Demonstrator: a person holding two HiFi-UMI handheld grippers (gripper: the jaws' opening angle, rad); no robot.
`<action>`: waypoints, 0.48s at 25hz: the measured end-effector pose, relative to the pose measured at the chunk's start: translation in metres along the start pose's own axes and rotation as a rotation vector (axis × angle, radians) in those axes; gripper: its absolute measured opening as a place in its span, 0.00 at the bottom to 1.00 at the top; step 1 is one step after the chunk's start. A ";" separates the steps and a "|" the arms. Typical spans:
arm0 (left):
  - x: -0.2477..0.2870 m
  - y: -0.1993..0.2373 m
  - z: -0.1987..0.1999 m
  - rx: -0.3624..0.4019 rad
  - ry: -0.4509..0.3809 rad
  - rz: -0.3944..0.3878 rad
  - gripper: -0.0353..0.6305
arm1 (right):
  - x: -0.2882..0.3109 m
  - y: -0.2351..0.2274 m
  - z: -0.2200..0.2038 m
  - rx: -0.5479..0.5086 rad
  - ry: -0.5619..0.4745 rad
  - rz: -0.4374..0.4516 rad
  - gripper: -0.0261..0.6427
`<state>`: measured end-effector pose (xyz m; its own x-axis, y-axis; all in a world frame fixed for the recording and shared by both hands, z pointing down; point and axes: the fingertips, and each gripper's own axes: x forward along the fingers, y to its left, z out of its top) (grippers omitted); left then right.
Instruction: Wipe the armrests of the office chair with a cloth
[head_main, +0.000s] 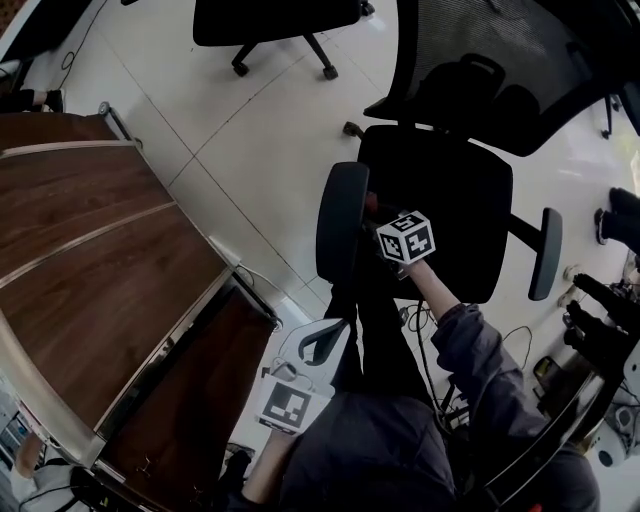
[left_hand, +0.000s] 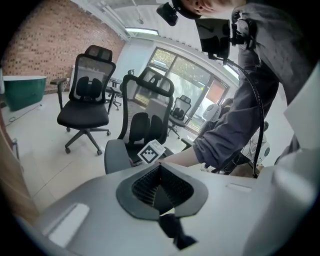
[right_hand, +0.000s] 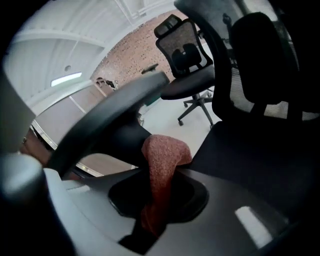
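Observation:
The black office chair, seat (head_main: 440, 215) and mesh back, stands in front of me. Its left armrest (head_main: 342, 222) is beside my right gripper (head_main: 378, 218), which is shut on a reddish cloth (right_hand: 162, 167). The cloth bulges out from between the jaws, close under the dark curved armrest (right_hand: 112, 117); whether they touch I cannot tell. A bit of the cloth (head_main: 371, 204) shows beside the marker cube. The right armrest (head_main: 545, 253) is on the seat's far side. My left gripper (head_main: 320, 345) hangs low near my body, its jaws (left_hand: 161, 186) shut on nothing.
A wooden desk (head_main: 90, 270) fills the left side. Another black chair (head_main: 275, 25) stands at the top of the head view; more chairs (left_hand: 90, 107) stand across the tiled floor. Cables and dark equipment (head_main: 600, 330) lie at the right.

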<state>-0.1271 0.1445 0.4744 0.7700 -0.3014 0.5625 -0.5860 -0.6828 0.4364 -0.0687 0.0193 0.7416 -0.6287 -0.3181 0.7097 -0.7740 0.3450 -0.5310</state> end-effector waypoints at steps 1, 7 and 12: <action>0.000 -0.001 0.005 0.004 -0.006 -0.002 0.08 | -0.011 0.008 0.004 0.010 -0.024 0.016 0.12; 0.000 0.006 0.034 0.004 -0.070 0.018 0.08 | -0.052 0.043 0.030 0.017 -0.113 0.080 0.12; 0.006 0.002 0.028 -0.012 -0.051 0.026 0.08 | -0.039 0.019 0.021 0.033 -0.095 0.048 0.12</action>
<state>-0.1168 0.1226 0.4585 0.7661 -0.3523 0.5376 -0.6087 -0.6663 0.4307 -0.0604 0.0195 0.6940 -0.6686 -0.3844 0.6366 -0.7436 0.3333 -0.5797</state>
